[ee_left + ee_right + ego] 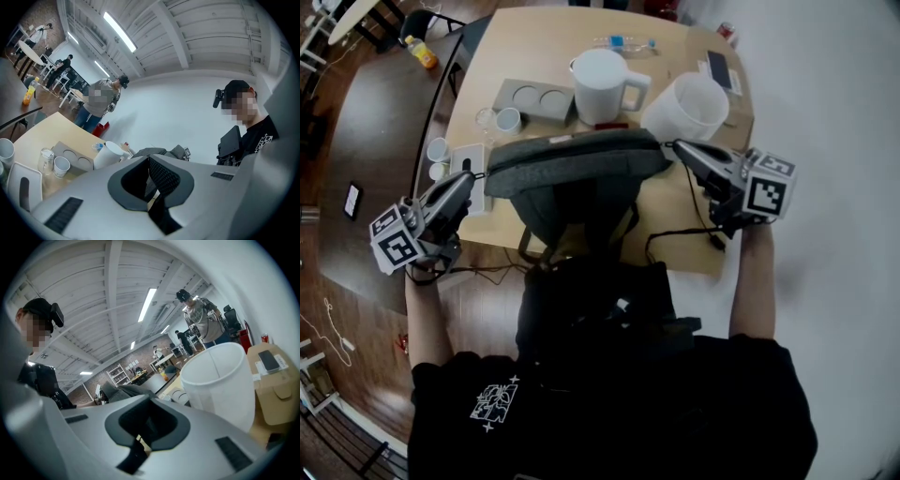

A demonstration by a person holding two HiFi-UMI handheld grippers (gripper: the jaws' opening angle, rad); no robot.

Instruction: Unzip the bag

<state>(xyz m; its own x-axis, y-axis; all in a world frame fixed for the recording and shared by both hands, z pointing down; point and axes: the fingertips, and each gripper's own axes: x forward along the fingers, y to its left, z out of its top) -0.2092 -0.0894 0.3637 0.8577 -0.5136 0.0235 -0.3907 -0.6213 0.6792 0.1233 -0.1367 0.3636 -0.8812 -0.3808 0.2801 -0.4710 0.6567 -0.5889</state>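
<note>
On the light wood table (516, 56), close to the person's edge, stands a grey backpack (572, 164). Its straps (534, 242) hang down over the table edge. The left gripper (472, 178) is right at the backpack's left end. The right gripper (678, 145) is right at its right end. Both claws are squeezed tight together. In the left gripper view and the right gripper view, nothing shows between the jaws. I cannot tell if the tips touch the backpack.

Behind the backpack are a white jug (602, 86) and a white bucket (686, 108). A grey tray (534, 98) with two round holes lies just beside the jug. A small white cup (508, 120) stands near the tray. A phone (719, 68) lies at the far right of the table.
</note>
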